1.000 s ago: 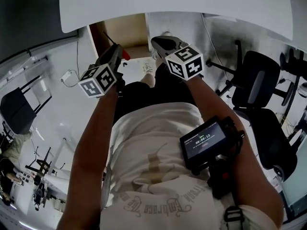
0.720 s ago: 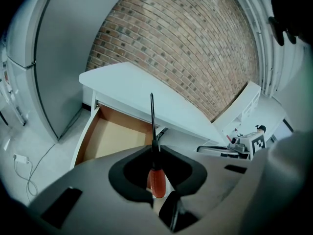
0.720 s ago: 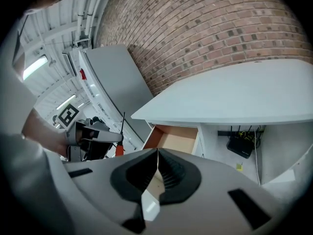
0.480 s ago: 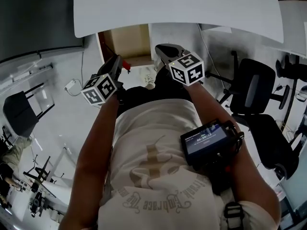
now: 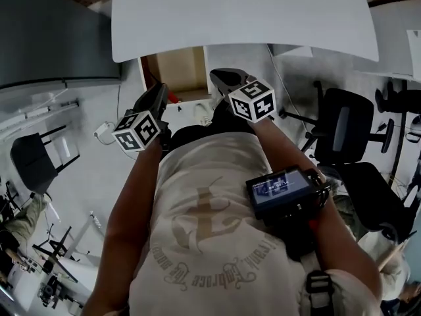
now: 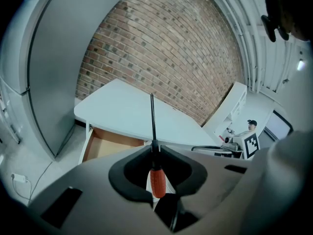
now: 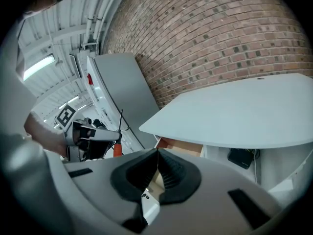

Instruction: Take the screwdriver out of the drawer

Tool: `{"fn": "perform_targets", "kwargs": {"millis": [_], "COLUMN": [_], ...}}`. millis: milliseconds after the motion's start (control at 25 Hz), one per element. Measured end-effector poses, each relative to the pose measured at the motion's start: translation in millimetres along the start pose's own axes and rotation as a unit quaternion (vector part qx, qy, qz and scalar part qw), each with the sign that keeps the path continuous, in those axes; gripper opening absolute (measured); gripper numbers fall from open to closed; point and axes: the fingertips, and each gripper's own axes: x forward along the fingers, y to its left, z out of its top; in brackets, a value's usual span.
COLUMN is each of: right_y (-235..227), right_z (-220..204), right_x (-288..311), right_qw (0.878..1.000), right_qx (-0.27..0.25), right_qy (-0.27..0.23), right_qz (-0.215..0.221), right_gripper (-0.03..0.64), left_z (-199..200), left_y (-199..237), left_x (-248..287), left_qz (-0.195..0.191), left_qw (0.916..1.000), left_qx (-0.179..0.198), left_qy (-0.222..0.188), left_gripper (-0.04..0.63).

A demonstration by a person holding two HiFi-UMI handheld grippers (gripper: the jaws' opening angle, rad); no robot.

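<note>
The screwdriver [image 6: 157, 182] has an orange-red handle and a thin black shaft that points up. My left gripper [image 6: 155, 148] is shut on it near the handle's top. In the head view the left gripper [image 5: 156, 99] hangs in front of the open wooden drawer [image 5: 177, 71], and the red handle [image 5: 173, 97] shows beside its jaws. My right gripper [image 5: 222, 79] is level with it to the right, and its jaws [image 7: 157, 153] are shut with nothing between them. The right gripper view also shows the left gripper [image 7: 93, 133] holding the screwdriver [image 7: 118, 148] upright.
The white table top [image 5: 243, 18] overhangs the drawer. A grey cabinet [image 5: 52, 38] stands at the left and black office chairs [image 5: 348, 117] at the right. A white adapter with its cable [image 5: 102, 131] lies on the floor. A brick wall [image 6: 161, 48] is behind the table.
Both grippers have risen together in front of the drawer, the left one carrying the screwdriver up with it. Neither gripper's jaws have changed.
</note>
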Motion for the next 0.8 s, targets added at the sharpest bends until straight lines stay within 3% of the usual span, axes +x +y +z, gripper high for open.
{"fn": "perform_targets", "kwargs": {"millis": [480,800], "right_y": [29,46], "right_z": [25,35], "right_x": [-30,-59], "right_qw": [0.999,0.997], "right_qx": [-0.025,-0.041], "right_qy": [-0.045,-0.065], "right_qz": [0.007,0.006], "right_gripper": [0.023,0.023], "left_z": [20,30], "left_y": [-36,-58], "left_x": [-31,-52], "left_qz": [-0.031,-0.066], "left_qw": [0.9974,0.9915], "left_qx": [0.043,0.087], "left_qy": [-0.048,-0.07], "left_gripper": [0.067,0.066]}}
